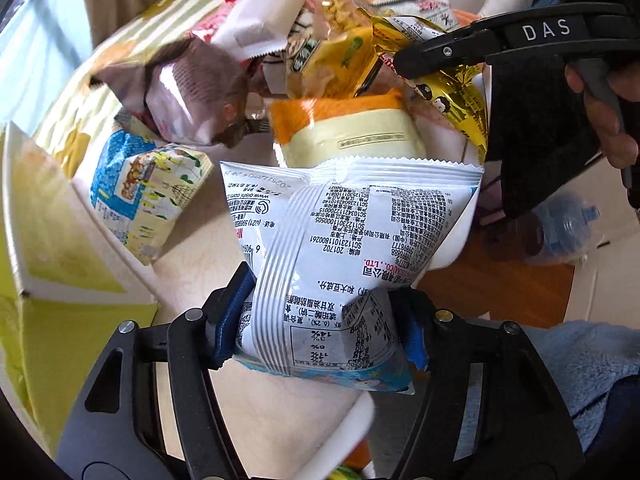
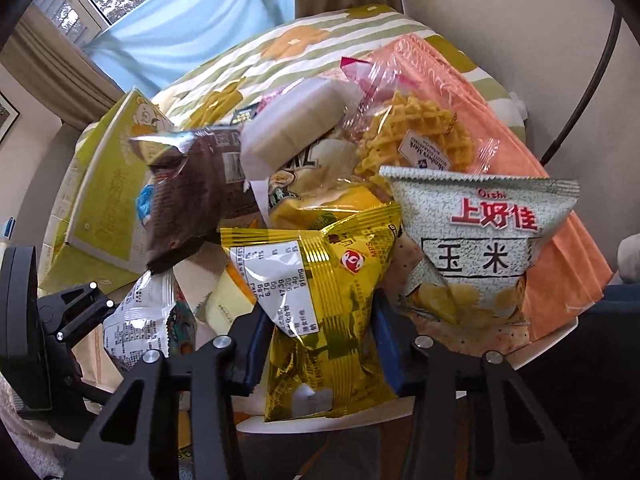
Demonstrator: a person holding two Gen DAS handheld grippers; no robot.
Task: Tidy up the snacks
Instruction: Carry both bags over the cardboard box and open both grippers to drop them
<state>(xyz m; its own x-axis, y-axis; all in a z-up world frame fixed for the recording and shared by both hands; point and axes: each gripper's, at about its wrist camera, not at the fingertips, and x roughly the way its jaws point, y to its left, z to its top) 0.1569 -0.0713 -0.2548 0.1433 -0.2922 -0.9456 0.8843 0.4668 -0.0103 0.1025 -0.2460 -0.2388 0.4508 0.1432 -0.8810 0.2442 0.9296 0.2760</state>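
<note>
My left gripper [image 1: 320,328] is shut on a white snack bag [image 1: 340,240] with black print, pinched at its lower part and held above the pale table [image 1: 200,248]. My right gripper [image 2: 320,344] is shut on a gold foil snack bag [image 2: 324,292], squeezed between its blue pads [image 2: 256,344]. That same gold bag [image 1: 452,96] shows in the left wrist view under the right gripper's black fingers [image 1: 440,54]. A heap of snacks lies beyond: a brown packet [image 1: 188,96], a waffle packet [image 2: 404,140], a grey-green corn chip bag [image 2: 484,240].
A yellow-green box [image 2: 104,200] stands at the left of the heap, and an orange packet [image 2: 480,108] lies behind it. A blue and yellow bag [image 1: 140,192] rests on the table. A striped cushion [image 2: 300,44] and a window lie further back. A hand [image 1: 604,120] holds the right gripper.
</note>
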